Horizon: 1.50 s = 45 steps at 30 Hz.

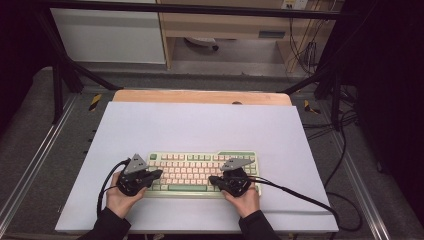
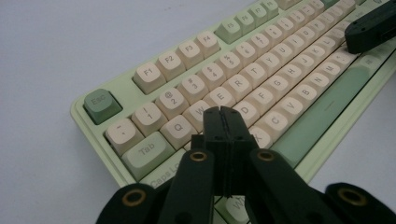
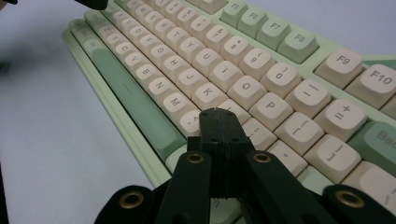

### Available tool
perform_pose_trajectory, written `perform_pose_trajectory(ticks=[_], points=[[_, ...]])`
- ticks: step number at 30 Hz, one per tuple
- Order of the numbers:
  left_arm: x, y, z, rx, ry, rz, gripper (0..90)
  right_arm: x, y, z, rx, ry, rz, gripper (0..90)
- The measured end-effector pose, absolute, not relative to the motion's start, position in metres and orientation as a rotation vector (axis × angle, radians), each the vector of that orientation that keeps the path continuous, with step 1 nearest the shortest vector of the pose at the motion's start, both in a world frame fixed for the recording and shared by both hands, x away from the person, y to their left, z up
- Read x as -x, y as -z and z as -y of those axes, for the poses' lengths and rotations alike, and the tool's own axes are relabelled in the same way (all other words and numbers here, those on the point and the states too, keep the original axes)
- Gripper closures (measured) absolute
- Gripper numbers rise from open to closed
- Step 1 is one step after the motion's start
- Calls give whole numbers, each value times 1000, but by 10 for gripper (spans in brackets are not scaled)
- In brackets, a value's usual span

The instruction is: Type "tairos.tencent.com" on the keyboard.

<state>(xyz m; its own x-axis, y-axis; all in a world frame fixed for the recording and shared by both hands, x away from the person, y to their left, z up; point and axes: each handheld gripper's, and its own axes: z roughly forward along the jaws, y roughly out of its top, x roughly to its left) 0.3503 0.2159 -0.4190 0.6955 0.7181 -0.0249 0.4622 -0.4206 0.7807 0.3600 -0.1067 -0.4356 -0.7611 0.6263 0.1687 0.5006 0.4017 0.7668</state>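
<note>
both forearms came in from the bottom edge of the high view, in dark sleeves, the hands well apart and roughly level with each other. the left hand [image 1: 119, 198] gripped the left gripper [image 1: 159, 173] from below, its black jaws pointing inward toward the other hand. the right hand [image 1: 244, 199] held the right gripper [image 1: 212, 179] the same way, mirrored, jaws pointing inward. each carried a grey three-cornered plate on top and trailed a black cable. in both gripper views the jaws were pressed flat together, nothing between them.
</note>
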Motion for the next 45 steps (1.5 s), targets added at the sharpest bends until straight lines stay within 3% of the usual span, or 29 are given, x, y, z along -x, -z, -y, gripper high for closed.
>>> perform_pose_trajectory(ticks=[12, 45], points=[[-349, 415, -213, -2084, -400, -889, 900, -359, 421, 116, -995, -1313, -2455, 900], [-367, 414, -163, -2126, -399, -853, 900, -356, 421, 132, -1016, -1292, -2442, 900]])
